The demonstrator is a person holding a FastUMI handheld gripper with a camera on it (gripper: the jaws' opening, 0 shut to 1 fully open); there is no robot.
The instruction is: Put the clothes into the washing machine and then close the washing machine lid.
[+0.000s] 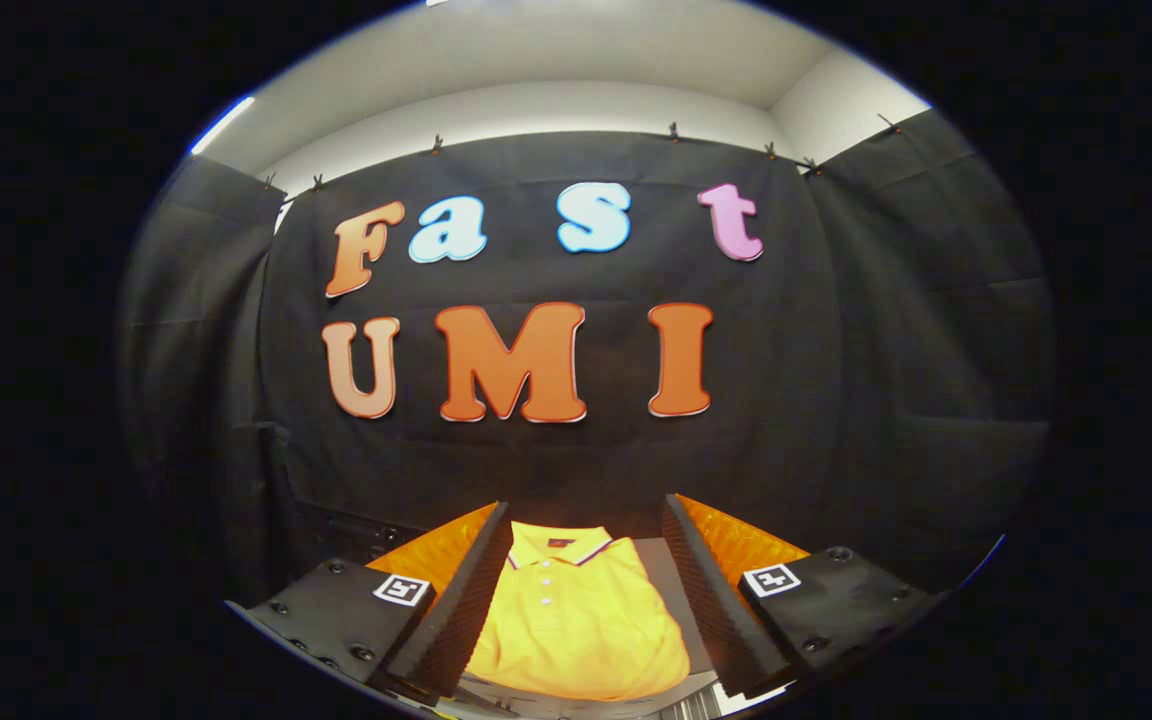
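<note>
Gripper view showed the gripper point(586, 590) held above a folded yellow polo shirt point(576, 620), its 2 fingers point(456, 610) spread wide apart. The shirt lay flat on a pale counter point(658, 560), framed between the fingers, probably lined up for pickup.

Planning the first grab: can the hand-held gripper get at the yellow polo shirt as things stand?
Probably yes. The hand-held gripper is open, its fingers spread wide, and the yellow polo shirt lies flat, seen between them, with nothing covering it. Whether it is already low enough to touch the shirt cannot be told.
</note>
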